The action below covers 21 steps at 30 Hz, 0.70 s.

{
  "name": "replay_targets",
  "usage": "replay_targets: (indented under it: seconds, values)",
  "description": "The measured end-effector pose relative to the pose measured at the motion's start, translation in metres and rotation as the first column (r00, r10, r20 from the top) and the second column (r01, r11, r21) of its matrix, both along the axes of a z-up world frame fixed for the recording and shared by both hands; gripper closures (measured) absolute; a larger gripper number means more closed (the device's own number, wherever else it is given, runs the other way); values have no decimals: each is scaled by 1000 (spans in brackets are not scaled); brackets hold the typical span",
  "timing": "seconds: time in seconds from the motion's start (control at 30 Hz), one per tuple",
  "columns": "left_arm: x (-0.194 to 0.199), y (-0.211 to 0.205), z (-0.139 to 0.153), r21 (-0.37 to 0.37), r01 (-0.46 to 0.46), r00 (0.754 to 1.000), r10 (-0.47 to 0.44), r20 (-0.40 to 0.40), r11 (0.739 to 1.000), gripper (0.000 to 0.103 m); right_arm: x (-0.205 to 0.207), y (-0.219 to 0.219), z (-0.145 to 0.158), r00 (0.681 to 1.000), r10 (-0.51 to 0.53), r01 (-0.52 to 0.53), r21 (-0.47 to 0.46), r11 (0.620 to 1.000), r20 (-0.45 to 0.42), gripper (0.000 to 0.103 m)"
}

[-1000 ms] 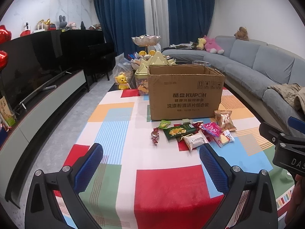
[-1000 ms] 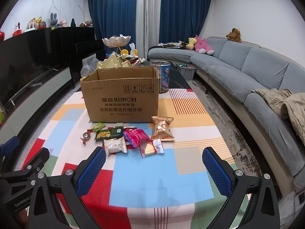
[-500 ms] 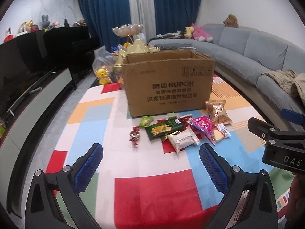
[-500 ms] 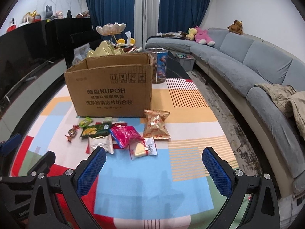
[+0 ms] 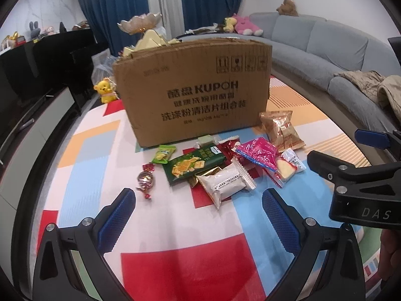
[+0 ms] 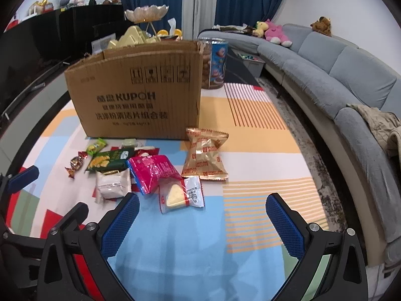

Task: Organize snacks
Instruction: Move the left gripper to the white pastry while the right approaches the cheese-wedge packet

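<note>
Both tools have come closer to the snack pile (image 5: pixel 225 165) — the cardboard box (image 5: pixel 193 92) looms larger. Left tool (image 5: pixel 198 208) and right tool (image 6: pixel 203 213) gape wide, empty.

Snacks on a colourful rug before a cardboard box

The right gripper (image 6: pixel 201 214) hangs spread wide, empty, near a clear-wrapped cheese wedge (image 6: pixel 179 195); the cardboard box (image 6: pixel 140 92) stands beyond, the gold packet (image 6: pixel 205 156) to the right.

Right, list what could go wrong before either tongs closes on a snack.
1. The snacks overlap: the white packet lies on the green cracker pack, and the pink bag covers part of the wedge packet. A grab may drag a neighbour along.
2. The left tongs and right tongs, both open, sit close together and could collide.
3. The cardboard box has a tall wall; a low carry could knock it.
</note>
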<state>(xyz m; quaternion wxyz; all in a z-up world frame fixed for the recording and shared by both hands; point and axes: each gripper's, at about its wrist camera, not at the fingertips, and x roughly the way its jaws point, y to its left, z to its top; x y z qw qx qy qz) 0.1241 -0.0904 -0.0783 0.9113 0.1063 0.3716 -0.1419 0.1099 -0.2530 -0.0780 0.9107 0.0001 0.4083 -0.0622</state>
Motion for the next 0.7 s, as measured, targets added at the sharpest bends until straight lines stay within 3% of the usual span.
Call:
replay_targets:
  seconds: [0.7]
  values:
    - [35, -30, -41, 37, 87, 994, -84, -67, 996, 3, 48, -4, -47, 992, 52, -51, 16, 999, -118, 2]
